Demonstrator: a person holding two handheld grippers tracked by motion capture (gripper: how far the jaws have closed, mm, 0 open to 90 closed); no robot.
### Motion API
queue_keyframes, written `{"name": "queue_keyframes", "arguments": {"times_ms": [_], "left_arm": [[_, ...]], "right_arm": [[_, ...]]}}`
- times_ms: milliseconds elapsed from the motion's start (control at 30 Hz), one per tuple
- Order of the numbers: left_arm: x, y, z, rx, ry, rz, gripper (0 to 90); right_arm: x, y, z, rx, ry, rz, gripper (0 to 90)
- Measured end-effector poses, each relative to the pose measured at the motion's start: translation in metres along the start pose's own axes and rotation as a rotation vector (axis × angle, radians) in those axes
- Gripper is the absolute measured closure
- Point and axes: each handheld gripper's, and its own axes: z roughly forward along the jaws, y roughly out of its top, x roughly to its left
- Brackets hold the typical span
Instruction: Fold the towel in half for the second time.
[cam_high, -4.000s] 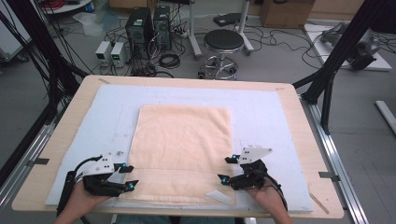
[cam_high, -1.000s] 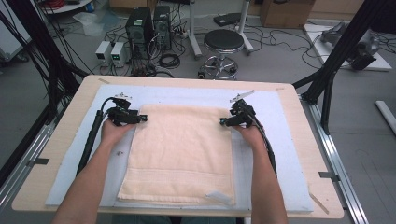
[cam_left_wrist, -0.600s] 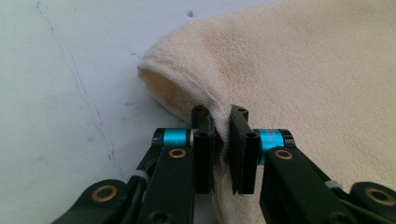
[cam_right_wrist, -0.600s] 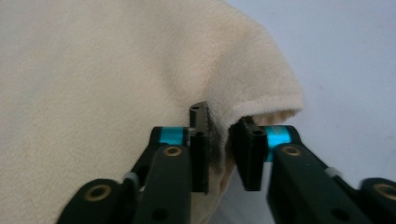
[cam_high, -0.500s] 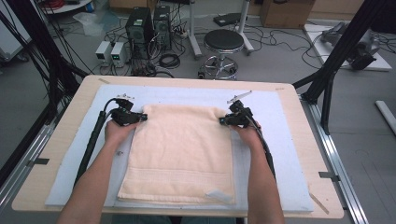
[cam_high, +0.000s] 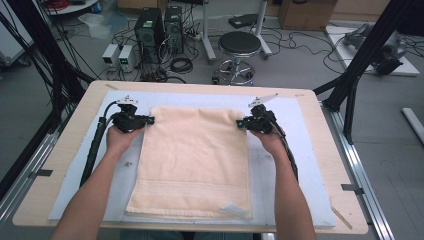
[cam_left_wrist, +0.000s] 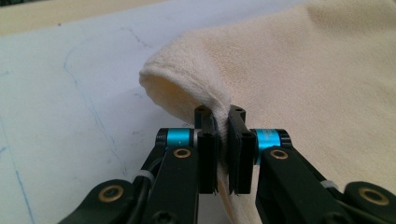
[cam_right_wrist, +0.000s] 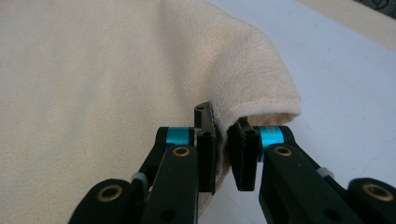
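Note:
A cream towel (cam_high: 195, 160) lies flat on the white mat (cam_high: 300, 165), its long side running away from me. My left gripper (cam_high: 148, 120) is at the towel's far left corner and my right gripper (cam_high: 241, 123) at its far right corner. In the left gripper view the jaws (cam_left_wrist: 220, 114) are shut on a pinched fold of the towel (cam_left_wrist: 303, 70), and the corner curls up off the mat. The right gripper view has the jaws (cam_right_wrist: 220, 119) shut on the hemmed edge of the towel (cam_right_wrist: 93, 70), which is also raised a little.
The mat covers most of the wooden table (cam_high: 65, 165). A small white label (cam_high: 234, 210) sits at the towel's near right corner. Beyond the far edge stand a stool (cam_high: 240, 47), computer boxes (cam_high: 160, 25) and floor cables. Black frame posts (cam_high: 360, 60) rise at both sides.
Both hands went from the towel's near edge to its far corners. Over the last second the jaws have closed on those corners and lifted them slightly.

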Motion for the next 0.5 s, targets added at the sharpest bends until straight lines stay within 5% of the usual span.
{"name": "queue_keyframes", "arguments": {"times_ms": [500], "left_arm": [[-0.032, -0.009, -0.059, -0.122, -0.042, 0.123, 83.8]], "right_arm": [[0.042, 0.003, -0.054, -0.103, 0.043, -0.139, 82.8]]}}
